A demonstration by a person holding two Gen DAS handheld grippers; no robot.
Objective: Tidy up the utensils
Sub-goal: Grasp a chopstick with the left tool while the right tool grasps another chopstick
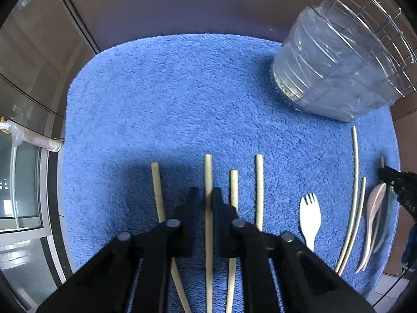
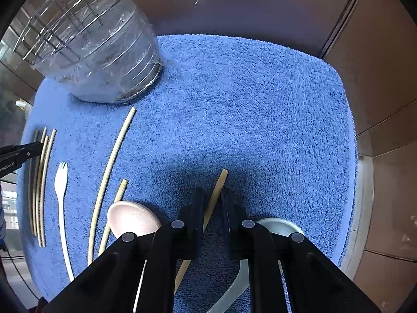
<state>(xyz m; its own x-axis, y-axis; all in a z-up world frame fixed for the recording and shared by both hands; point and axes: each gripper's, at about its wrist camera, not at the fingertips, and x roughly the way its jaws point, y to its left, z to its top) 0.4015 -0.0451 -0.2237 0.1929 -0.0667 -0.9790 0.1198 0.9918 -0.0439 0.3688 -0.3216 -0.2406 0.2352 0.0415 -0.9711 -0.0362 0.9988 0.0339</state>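
Observation:
Several bamboo chopsticks lie on a blue towel (image 1: 182, 91). My left gripper (image 1: 208, 195) is shut on one chopstick (image 1: 208, 172), with others beside it (image 1: 157, 190) (image 1: 233, 187) (image 1: 259, 187). A white fork (image 1: 309, 216), two more chopsticks (image 1: 354, 182), a pink spoon (image 1: 374, 208) and a grey spoon lie to the right. My right gripper (image 2: 212, 195) has its jaws around a slanted chopstick (image 2: 217, 187), narrowly apart. The pink spoon (image 2: 133, 219) and grey spoon (image 2: 278, 225) flank it. A wire utensil holder (image 1: 338, 60) lined with clear plastic stands at the back.
The towel (image 2: 247, 104) covers a brown counter. The holder (image 2: 96, 52) stands at the back left in the right wrist view, with the fork (image 2: 61, 182) and chopsticks (image 2: 41, 182) at left. Brown cabinet panels surround the counter.

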